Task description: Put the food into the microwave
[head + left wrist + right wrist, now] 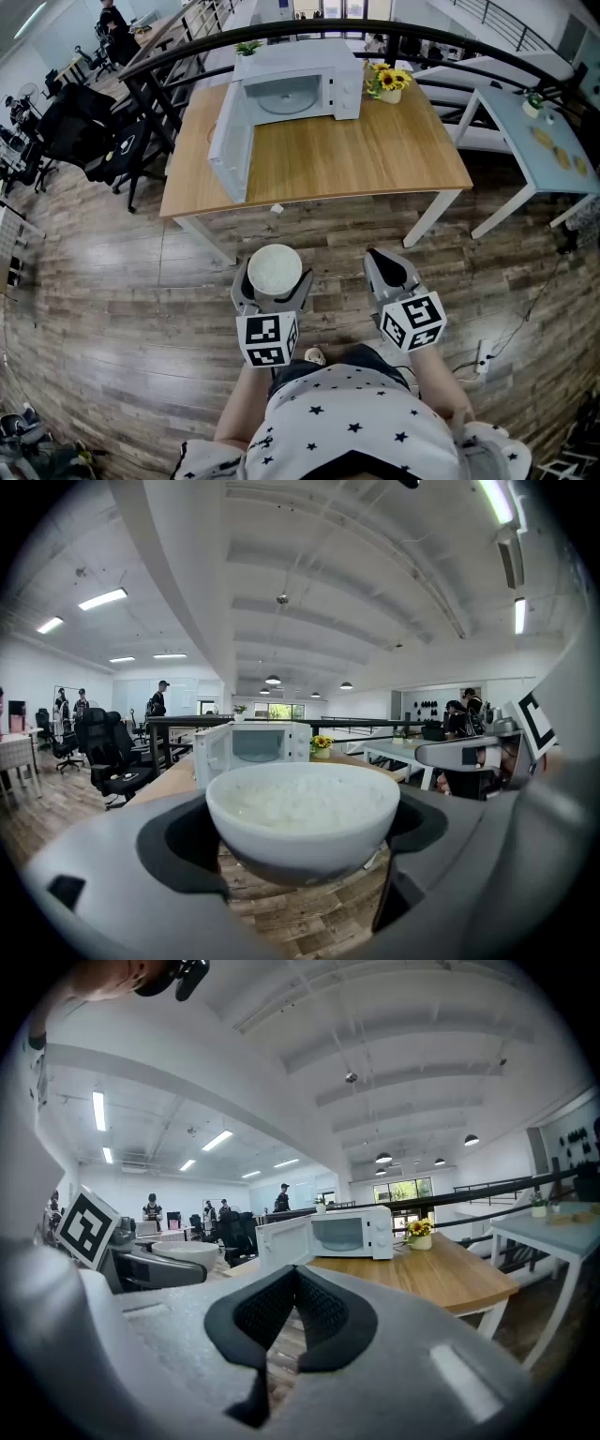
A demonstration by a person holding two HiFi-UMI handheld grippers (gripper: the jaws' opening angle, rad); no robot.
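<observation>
Head view puts the bowl (274, 269) of rice low in the middle of the frame, clamped by the left gripper (274, 283), whose jaws stand wide and press on its sides. The left gripper view shows the rim level between them. The right gripper (382, 258), just right of it, has its jaws pressed together on nothing. The microwave (298, 89) stands at top centre on the table (375, 159), well apart from the bowl. Its door (232, 141) is swung out toward the lower left and the cavity is open. The step in hand looks like the carry to the table. To do it well, hold the bowl level so no rice spills, grip it steadily, and come straight at the cavity from the front, right of the door. Edges to mind are the table's near edge, the door's free edge at left, and the cavity's sill, which the bowl's base must clear. Bare floor (141, 281) lies between the person and the table, so the way looks open. The flowers (389, 82) stand right of the microwave, off the likely path.
</observation>
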